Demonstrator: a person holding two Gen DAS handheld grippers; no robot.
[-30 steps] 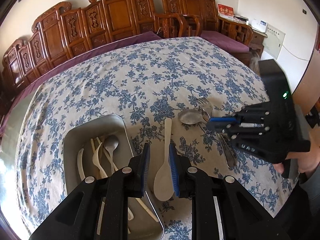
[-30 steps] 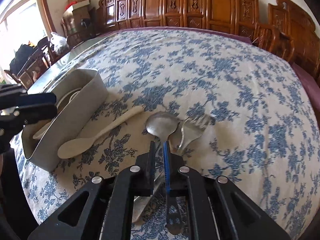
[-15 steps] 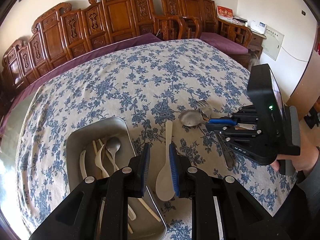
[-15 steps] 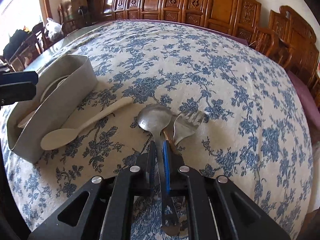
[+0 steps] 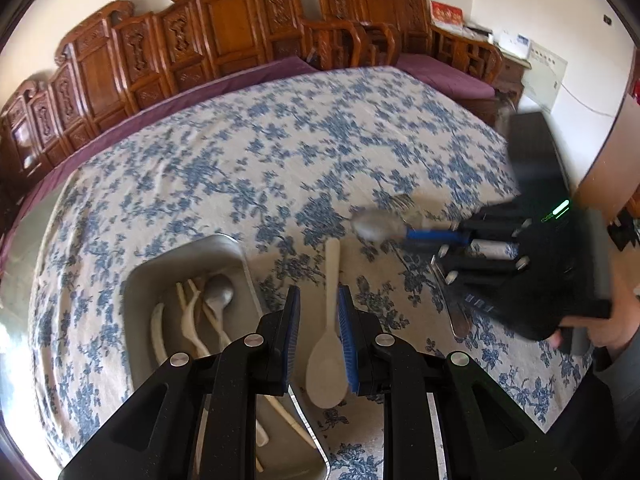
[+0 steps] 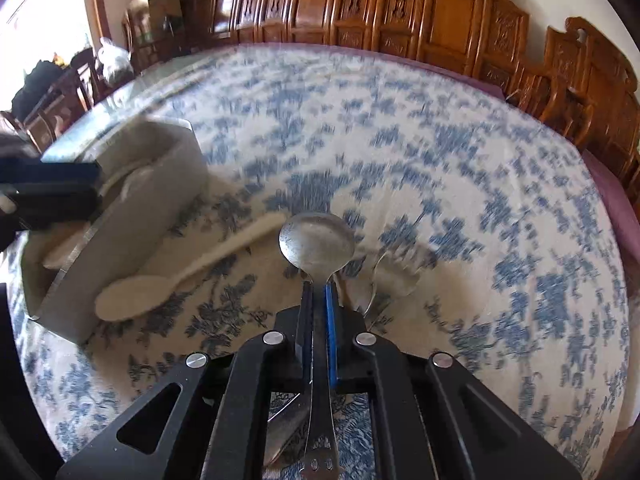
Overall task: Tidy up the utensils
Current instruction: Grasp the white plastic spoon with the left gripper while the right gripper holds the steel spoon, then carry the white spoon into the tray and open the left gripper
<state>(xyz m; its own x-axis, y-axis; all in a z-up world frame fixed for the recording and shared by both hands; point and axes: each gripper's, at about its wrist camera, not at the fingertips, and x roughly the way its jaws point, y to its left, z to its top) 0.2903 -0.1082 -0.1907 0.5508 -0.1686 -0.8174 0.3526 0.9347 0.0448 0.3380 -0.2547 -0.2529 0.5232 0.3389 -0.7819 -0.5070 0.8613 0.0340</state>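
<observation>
My right gripper (image 6: 319, 292) is shut on the handle of a metal spoon (image 6: 317, 242) and holds it lifted above the floral cloth; it also shows in the left wrist view (image 5: 436, 236) with the spoon bowl (image 5: 374, 226) sticking out. A metal fork (image 6: 394, 272) lies on the cloth to its right. A cream plastic spoon (image 6: 180, 276) lies beside the metal tray (image 6: 132, 216). My left gripper (image 5: 318, 320) is open and empty above that cream spoon (image 5: 328, 340), next to the tray (image 5: 188, 256), which holds several utensils.
A round table with a blue floral cloth (image 5: 248, 152) fills both views. Carved wooden chairs (image 5: 232, 28) ring its far side. Another metal utensil (image 5: 450, 300) lies under the right gripper. A wall and cabinet stand at the far right.
My right gripper has lifted the metal spoon off the cloth, away from the fork. My left gripper has held its place over the cream spoon.
</observation>
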